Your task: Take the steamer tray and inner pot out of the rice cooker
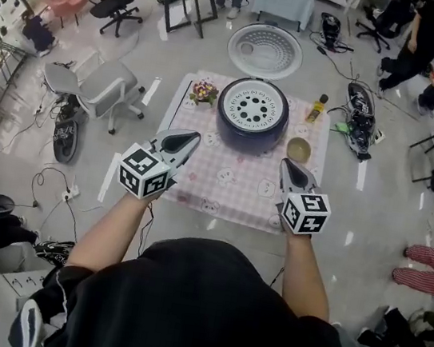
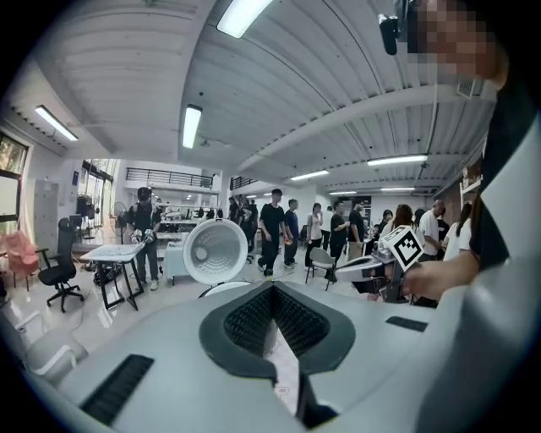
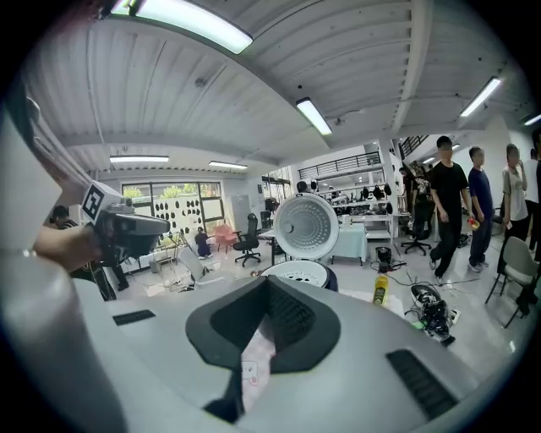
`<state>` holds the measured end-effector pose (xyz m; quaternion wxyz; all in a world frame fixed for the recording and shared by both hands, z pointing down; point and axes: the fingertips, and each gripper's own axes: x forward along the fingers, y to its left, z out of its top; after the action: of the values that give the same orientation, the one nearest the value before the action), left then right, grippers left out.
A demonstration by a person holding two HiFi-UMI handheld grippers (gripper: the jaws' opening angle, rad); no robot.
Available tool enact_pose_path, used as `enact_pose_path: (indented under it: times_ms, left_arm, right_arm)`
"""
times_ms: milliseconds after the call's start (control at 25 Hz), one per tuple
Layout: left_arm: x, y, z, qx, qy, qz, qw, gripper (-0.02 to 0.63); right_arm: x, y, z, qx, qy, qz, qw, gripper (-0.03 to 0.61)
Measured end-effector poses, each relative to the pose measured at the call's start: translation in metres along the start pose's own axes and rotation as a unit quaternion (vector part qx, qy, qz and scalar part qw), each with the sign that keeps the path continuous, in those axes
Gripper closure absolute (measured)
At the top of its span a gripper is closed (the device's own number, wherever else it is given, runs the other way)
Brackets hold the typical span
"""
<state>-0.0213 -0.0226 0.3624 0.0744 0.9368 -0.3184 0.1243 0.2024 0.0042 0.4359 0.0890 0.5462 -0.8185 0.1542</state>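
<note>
The dark blue rice cooker [image 1: 250,125] stands at the far middle of the table with its round lid [image 1: 265,51] tipped open behind it. A white steamer tray [image 1: 253,107] with several holes sits in its top; the inner pot below is hidden. My left gripper [image 1: 192,137] is shut and empty, over the table's near left, short of the cooker. To the near right, my right gripper [image 1: 285,164] is likewise shut on nothing. In the left gripper view the shut jaws [image 2: 272,287] point at the lid [image 2: 215,251]. The right gripper [image 3: 269,283] faces the tray [image 3: 296,271] and lid [image 3: 305,226].
The table wears a pink checked cloth [image 1: 223,186]. A small flower pot [image 1: 205,92] stands left of the cooker, a yellow bottle [image 1: 317,108] right of it, and a bowl [image 1: 299,149] at its near right. Chairs, cables and several people surround the table.
</note>
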Motion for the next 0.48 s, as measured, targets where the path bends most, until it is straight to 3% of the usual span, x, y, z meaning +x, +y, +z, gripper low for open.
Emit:
enact_pose_path:
  times_ms: [480]
  left_arm:
    - [0.035, 0.043, -0.028, -0.018, 0.017, -0.021, 0.9995, 0.592]
  right_arm:
    - [0.054, -0.011, -0.004, -0.007, 0.004, -0.018, 1.0, 0.57]
